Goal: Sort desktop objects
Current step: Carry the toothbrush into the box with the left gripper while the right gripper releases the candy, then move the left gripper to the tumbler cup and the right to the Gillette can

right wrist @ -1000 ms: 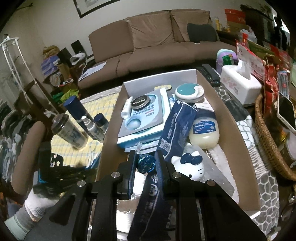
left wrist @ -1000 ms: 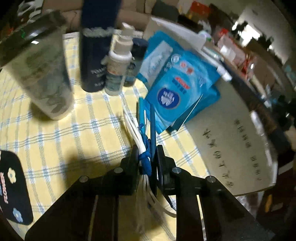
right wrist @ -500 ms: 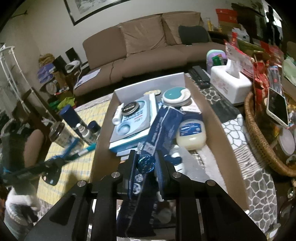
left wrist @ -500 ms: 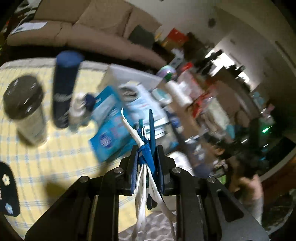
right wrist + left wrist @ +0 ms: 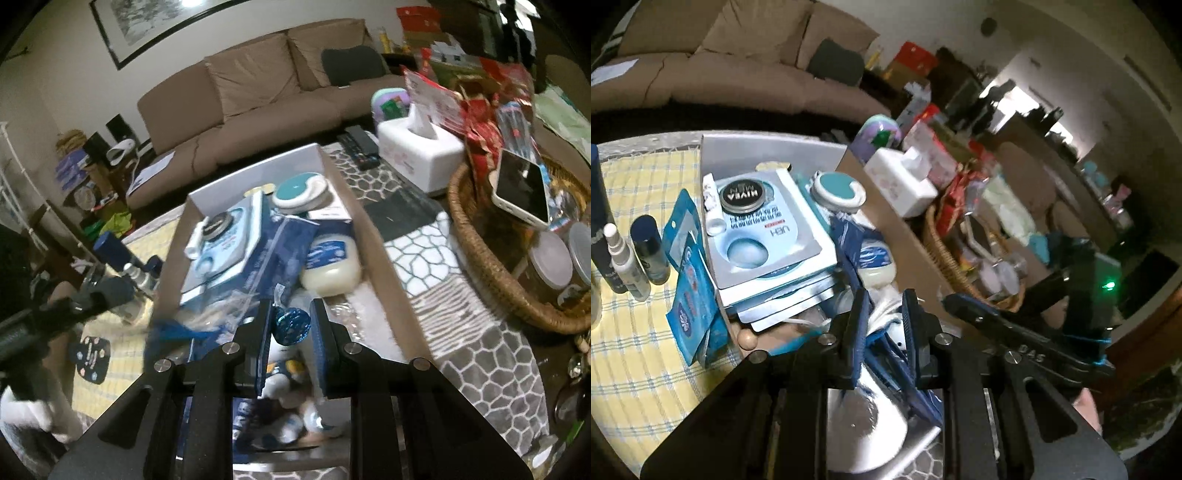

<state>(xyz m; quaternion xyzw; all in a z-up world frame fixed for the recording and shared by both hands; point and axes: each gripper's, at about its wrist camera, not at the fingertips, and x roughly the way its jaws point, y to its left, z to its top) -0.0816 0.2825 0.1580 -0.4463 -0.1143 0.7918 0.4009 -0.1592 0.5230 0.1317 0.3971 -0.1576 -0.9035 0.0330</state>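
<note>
- On the yellow checked cloth [image 5: 646,369] at left, bottles [image 5: 626,266] stand close to the cardboard box [image 5: 905,236]; bare cloth lies nearer the camera.
- Left gripper [image 5: 882,314], earlier low over that cloth, now hangs above the crowded box, jaws pressed on blue-and-white cords [image 5: 882,334].
- Right gripper [image 5: 291,325] pinches a blue foil-wrapped ball [image 5: 291,325] over the box.
- A wicker basket [image 5: 476,254] bounds the right side.

A round black tin [image 5: 743,194] in the box reads "NIVEA MEN", seen upside down. The pale blue sachet [image 5: 768,236] beneath it carries "UBH", also inverted, above smaller print too fine to read. The other gripper's black body [image 5: 1027,356] bears the raised letters "DAS".
</note>
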